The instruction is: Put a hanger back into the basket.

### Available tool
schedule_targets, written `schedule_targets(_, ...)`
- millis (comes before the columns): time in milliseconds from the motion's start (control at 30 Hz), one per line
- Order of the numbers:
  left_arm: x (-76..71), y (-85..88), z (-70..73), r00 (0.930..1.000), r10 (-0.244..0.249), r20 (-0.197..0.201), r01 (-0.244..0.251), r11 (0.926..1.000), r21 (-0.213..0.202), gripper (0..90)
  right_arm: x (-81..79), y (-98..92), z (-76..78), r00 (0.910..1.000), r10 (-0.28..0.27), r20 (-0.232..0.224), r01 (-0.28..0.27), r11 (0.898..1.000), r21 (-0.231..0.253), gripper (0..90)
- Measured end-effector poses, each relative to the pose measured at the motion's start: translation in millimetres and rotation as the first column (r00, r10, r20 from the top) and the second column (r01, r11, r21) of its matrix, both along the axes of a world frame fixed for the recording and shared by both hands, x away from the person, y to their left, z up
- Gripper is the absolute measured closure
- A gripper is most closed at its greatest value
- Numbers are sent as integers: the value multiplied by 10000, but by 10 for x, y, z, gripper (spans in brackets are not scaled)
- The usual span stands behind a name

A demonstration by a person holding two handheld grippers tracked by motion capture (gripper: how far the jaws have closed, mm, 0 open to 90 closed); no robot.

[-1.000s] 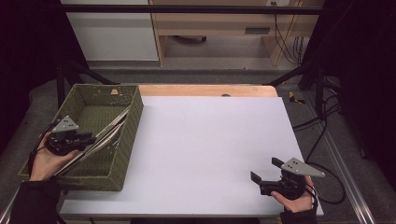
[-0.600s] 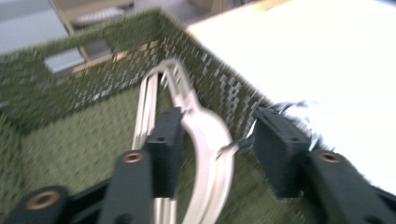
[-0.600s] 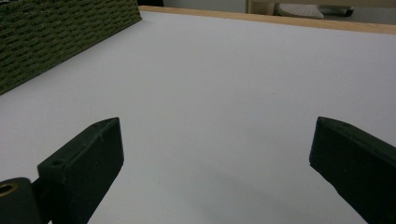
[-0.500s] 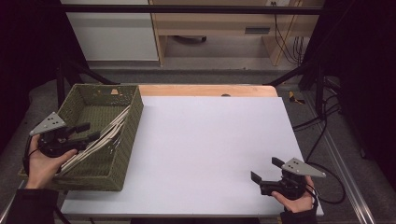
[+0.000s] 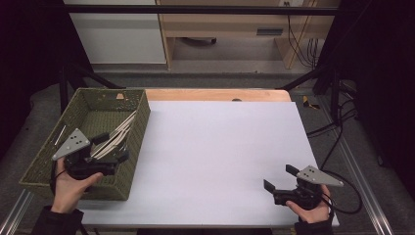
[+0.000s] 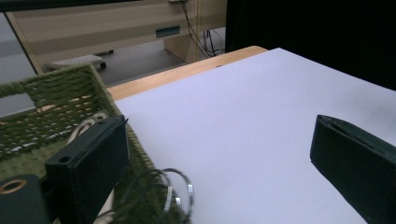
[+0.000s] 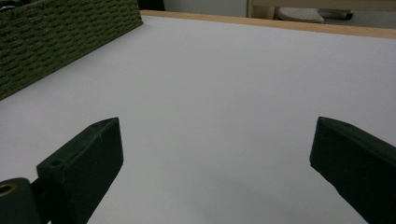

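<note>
At the left, the left tool (image 5: 113, 147) hangs over the woven basket (image 5: 51, 159), its jaws just sprung wide, gripping nothing; pale utensils (image 5: 117, 134) lean inside. Far right, the right tool (image 5: 280, 182) rests on the white surface (image 5: 215, 147), jaws apart.

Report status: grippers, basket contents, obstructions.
Left gripper open above basket, jaws just opened, nothing between. Right gripper open, empty. Pale strips lean in basket. Table unobstructed.

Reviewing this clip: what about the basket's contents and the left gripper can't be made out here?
- High view: pale flat pieces in the green woven basket are too small to identify, partly covered by the left gripper.
- Left gripper view: metal rings are cut off by the bottom edge; their attachment is hidden.
</note>
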State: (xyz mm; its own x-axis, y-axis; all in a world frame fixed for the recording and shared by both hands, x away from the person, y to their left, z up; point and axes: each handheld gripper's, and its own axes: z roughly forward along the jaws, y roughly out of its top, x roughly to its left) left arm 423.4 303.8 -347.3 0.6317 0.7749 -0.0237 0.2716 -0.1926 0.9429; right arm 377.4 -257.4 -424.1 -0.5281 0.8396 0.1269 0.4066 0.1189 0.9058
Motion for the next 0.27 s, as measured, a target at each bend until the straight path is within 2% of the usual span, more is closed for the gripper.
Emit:
schedule_targets(167,-90,-112,-89,10000,-82,-42,82,9998,-179,40,-2,-8,2,10000,28,23,-28,10000,15,33)
schedule_targets(267,-121,-169,-141,9999,-139,-19,139,9998,-114,39,-1,-9,2,10000,62,53,-62,10000,23,33)
